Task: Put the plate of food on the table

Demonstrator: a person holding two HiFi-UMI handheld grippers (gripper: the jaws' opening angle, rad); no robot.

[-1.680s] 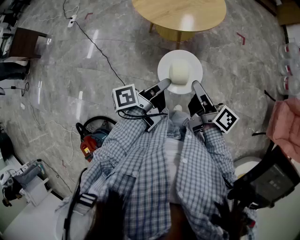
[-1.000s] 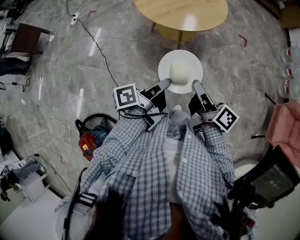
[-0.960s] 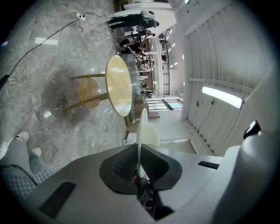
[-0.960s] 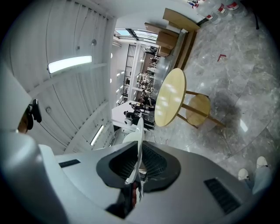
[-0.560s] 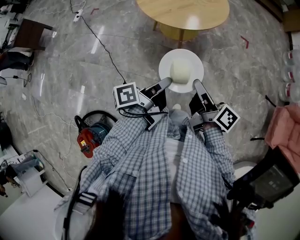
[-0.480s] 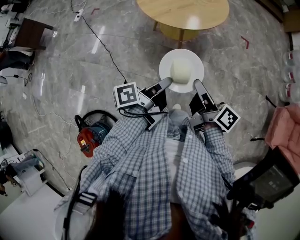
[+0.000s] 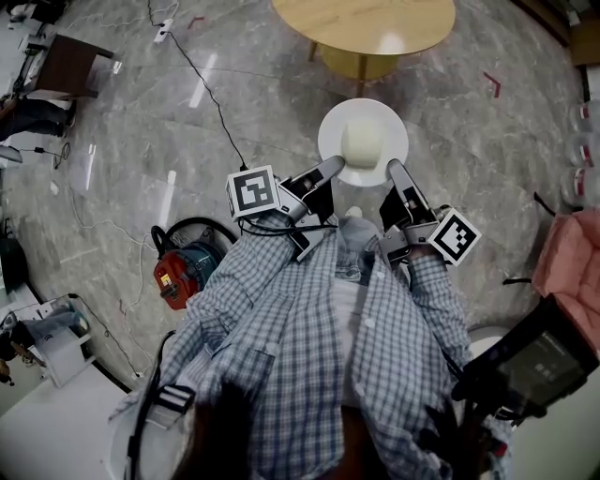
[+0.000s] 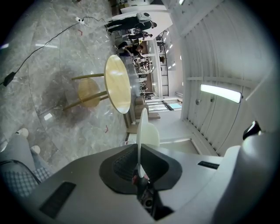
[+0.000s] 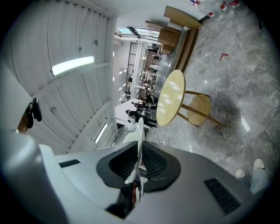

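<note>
Carrying looks like the step in hand: the left hand-held gripper [image 7: 334, 166] and right hand-held gripper [image 7: 395, 171] each clamp an edge of the white plate [image 7: 397, 139]. It bears pale food [image 7: 361, 142] and hangs over the floor [image 7: 141, 141], short of the round tabletop [image 7: 328, 19]. Next, I'd judge, bring it forward and lower it level.

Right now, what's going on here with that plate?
A person is carrying a white plate with a pale lump of food on it. The left gripper and the right gripper are each shut on the plate's rim, one on either side. The plate hangs in the air over the floor, short of the round wooden table ahead. It is not on the table yet.
</note>
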